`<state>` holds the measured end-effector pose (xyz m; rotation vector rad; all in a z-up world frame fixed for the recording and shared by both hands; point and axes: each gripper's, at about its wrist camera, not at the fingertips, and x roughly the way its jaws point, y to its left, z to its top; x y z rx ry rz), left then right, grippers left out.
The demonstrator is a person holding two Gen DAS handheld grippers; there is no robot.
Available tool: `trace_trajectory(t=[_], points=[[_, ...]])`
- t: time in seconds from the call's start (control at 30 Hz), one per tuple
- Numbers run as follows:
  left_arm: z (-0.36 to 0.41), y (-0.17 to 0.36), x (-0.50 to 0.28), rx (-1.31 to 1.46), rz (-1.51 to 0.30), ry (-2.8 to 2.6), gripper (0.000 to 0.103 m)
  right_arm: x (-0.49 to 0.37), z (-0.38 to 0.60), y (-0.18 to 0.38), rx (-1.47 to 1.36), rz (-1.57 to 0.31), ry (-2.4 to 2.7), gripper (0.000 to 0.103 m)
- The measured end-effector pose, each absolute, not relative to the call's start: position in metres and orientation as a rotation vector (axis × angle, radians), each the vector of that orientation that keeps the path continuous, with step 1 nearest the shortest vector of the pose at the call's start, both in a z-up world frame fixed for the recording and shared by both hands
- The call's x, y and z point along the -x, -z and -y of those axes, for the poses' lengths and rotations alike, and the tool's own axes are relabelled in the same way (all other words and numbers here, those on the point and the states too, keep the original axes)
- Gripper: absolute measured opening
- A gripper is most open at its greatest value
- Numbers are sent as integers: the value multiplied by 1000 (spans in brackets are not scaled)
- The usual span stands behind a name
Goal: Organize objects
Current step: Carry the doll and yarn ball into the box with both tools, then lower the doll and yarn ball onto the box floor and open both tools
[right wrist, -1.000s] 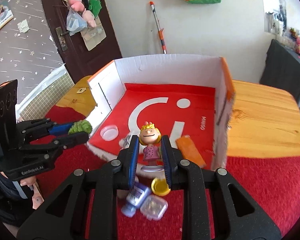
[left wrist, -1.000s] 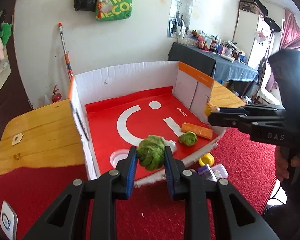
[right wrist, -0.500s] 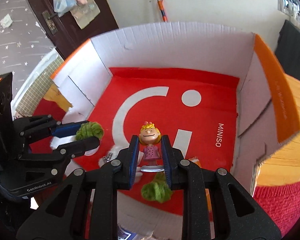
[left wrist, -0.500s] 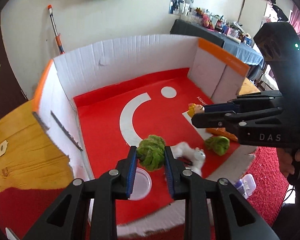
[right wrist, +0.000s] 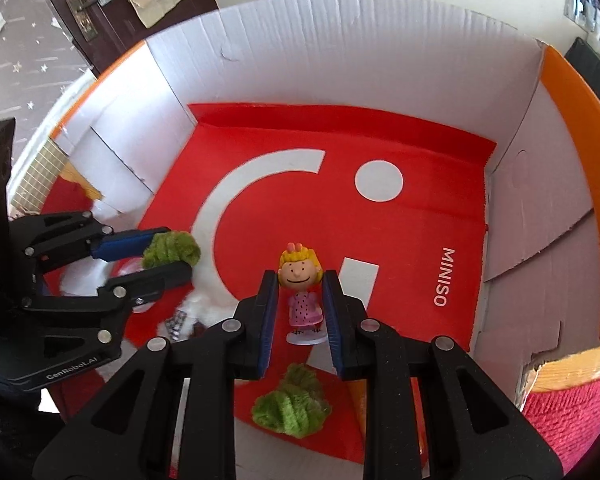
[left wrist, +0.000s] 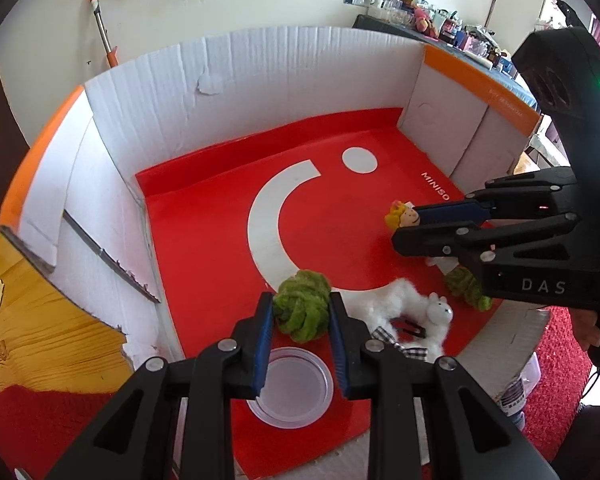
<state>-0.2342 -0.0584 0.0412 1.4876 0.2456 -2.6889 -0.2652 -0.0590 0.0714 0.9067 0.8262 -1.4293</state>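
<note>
Grippers lowered; orange block (right wrist: 354,394) mostly hidden

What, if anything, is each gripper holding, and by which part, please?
Left gripper: green fuzzy ball, by its sides. Right gripper: blonde figurine, by its body.

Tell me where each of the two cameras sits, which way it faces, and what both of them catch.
Left wrist: on the left gripper, facing steeply down into the cardboard box; own fingers grip a green pom-pom; the right gripper enters at right.
Right wrist: on the right gripper, facing down into the box; fingers grip a blonde figurine; the left gripper enters at left.
Shared: red box floor, both held items, a loose green pom-pom.
</note>
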Motion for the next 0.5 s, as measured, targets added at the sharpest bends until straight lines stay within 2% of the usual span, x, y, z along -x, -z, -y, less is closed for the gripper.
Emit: trace_trajectory(t=[0.5], points=[[54, -37, 240, -1504, -220, 2684, 28, 267, 55, -66, -892, -868, 1441, 22]])
